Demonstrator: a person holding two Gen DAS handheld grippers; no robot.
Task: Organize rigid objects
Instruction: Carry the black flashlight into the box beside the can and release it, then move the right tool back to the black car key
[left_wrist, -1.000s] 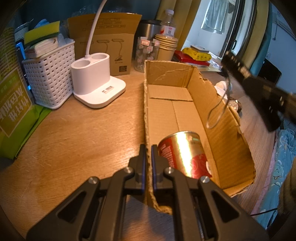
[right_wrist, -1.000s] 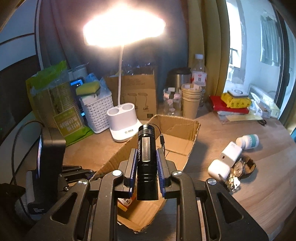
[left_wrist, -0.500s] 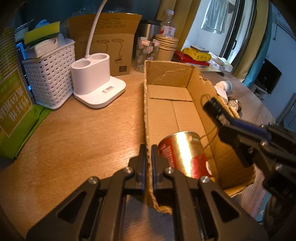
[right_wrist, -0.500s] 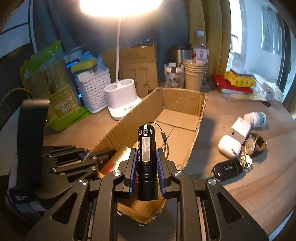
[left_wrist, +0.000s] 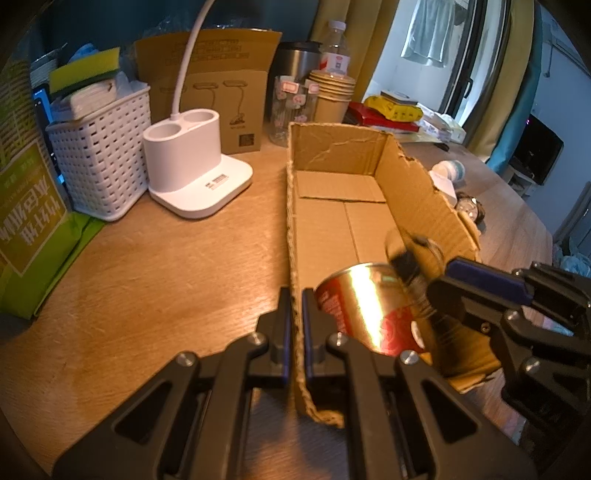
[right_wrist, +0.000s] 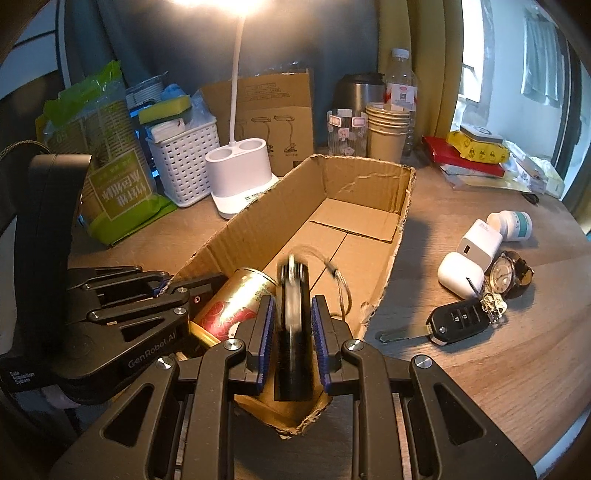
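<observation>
An open cardboard box (left_wrist: 340, 206) lies on the wooden table. My left gripper (left_wrist: 294, 310) is shut on the box's left wall (left_wrist: 291, 236) near its front end. A red and gold can (left_wrist: 362, 306) lies inside at the near end; it also shows in the right wrist view (right_wrist: 236, 299). My right gripper (right_wrist: 291, 314) is over the near end of the box (right_wrist: 343, 229). A black flashlight (right_wrist: 293, 317), blurred by motion, sits between its pads (right_wrist: 317, 325) with small gaps either side. The flashlight (left_wrist: 410, 266) shows beside the can in the left wrist view.
On the table right of the box lie a car key (right_wrist: 461, 317), a watch (right_wrist: 506, 273), a white earbud case (right_wrist: 460, 275), a white charger (right_wrist: 480, 243) and a small pot (right_wrist: 511, 223). A white lamp base (left_wrist: 192, 173), a white basket (left_wrist: 99, 155) and paper cups (left_wrist: 332, 92) stand behind.
My right gripper came down and forward with the flashlight, into the near end of the box beside the can. Its pads have parted slightly and the flashlight is blurred. My left gripper stayed put.
</observation>
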